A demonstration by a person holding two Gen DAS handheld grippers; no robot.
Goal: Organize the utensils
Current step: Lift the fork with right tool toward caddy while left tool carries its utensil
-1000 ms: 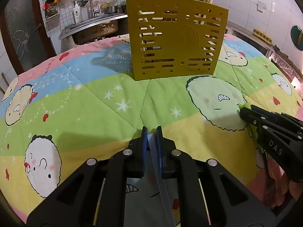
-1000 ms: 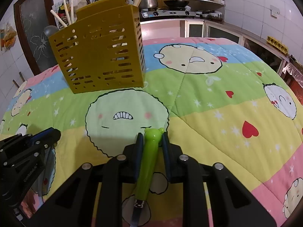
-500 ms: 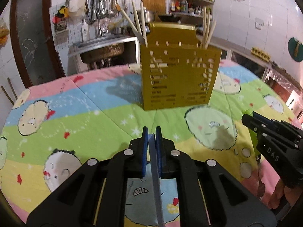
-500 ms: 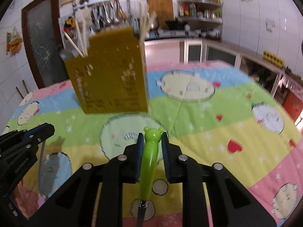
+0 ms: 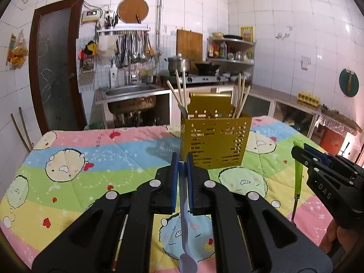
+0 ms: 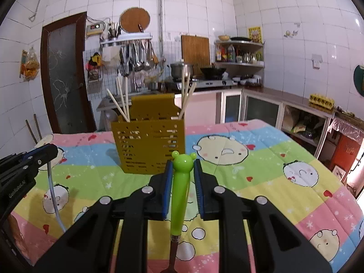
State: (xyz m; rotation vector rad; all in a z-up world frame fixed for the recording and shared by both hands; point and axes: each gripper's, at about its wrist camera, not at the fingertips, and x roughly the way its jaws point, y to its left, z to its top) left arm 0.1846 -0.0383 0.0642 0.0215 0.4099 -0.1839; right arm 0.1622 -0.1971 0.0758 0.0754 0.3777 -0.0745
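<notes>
From the left wrist, the left gripper (image 5: 181, 159) is clamped on a pale blue spoon (image 5: 184, 229) whose bowl hangs toward the camera. Beyond it a yellow perforated utensil holder (image 5: 215, 141) stands on the cartoon quilt (image 5: 75, 166), with chopsticks (image 5: 182, 91) sticking out. From the right wrist, the right gripper (image 6: 182, 166) squeezes a green frog-headed utensil handle (image 6: 180, 191); what the utensil is cannot be told. The holder sits just ahead, well apart from both tools.
</notes>
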